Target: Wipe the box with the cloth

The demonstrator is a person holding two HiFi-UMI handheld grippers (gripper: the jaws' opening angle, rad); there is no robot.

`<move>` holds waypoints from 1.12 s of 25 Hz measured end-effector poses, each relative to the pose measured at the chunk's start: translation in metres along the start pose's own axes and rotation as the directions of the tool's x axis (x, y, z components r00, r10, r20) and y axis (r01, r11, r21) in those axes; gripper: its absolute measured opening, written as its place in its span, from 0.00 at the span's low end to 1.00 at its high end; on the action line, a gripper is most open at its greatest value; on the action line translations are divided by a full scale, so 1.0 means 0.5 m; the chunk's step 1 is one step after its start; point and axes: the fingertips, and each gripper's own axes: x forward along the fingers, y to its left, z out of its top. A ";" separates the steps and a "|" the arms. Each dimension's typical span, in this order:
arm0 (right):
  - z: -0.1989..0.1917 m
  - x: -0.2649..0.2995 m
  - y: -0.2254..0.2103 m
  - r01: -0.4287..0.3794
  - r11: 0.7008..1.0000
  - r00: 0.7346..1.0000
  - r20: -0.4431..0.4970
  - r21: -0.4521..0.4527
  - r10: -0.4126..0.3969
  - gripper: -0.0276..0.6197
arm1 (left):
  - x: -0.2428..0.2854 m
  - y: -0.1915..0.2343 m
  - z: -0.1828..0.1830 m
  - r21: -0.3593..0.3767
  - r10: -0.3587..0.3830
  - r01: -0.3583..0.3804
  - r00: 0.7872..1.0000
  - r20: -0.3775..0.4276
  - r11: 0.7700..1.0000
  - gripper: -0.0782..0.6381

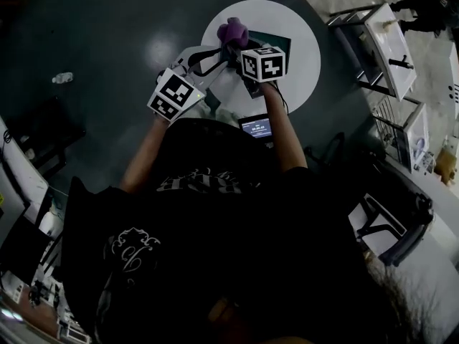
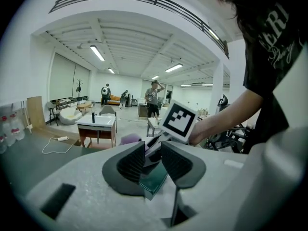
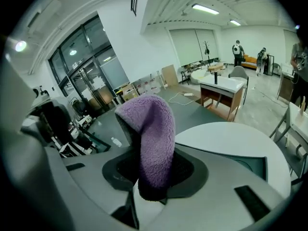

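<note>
Cloth (image 3: 151,129) pinched in my right claw (image 3: 154,170), box (image 2: 154,181) pinched in my left claw (image 2: 153,154).
Box lies just below-right of the cloth, over the desk (image 1: 305,27).

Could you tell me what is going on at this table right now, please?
A person stands over a round white table with a gripper in each hand. The left gripper is shut on the edge of a dark teal box, steadying it at the table. The right gripper is shut on a purple cloth, held close by the box. Whether the cloth is touching the box cannot be told.
</note>
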 end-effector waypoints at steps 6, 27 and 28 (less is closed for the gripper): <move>-0.053 0.076 -0.033 0.002 0.999 0.995 -0.100 0.034 0.001 0.21 | -0.002 -0.034 -0.035 -0.044 0.025 -0.028 0.998 -0.051 0.999 0.25; -0.176 -0.135 -0.331 0.290 0.932 0.953 -0.147 0.215 -0.263 0.21 | 0.066 -0.098 -0.021 -0.062 -0.006 0.004 1.000 -0.028 0.998 0.25; -0.178 -0.139 -0.333 0.294 0.931 0.952 -0.148 0.214 -0.267 0.21 | 0.065 -0.100 -0.024 -0.065 -0.003 0.001 1.000 -0.028 0.998 0.25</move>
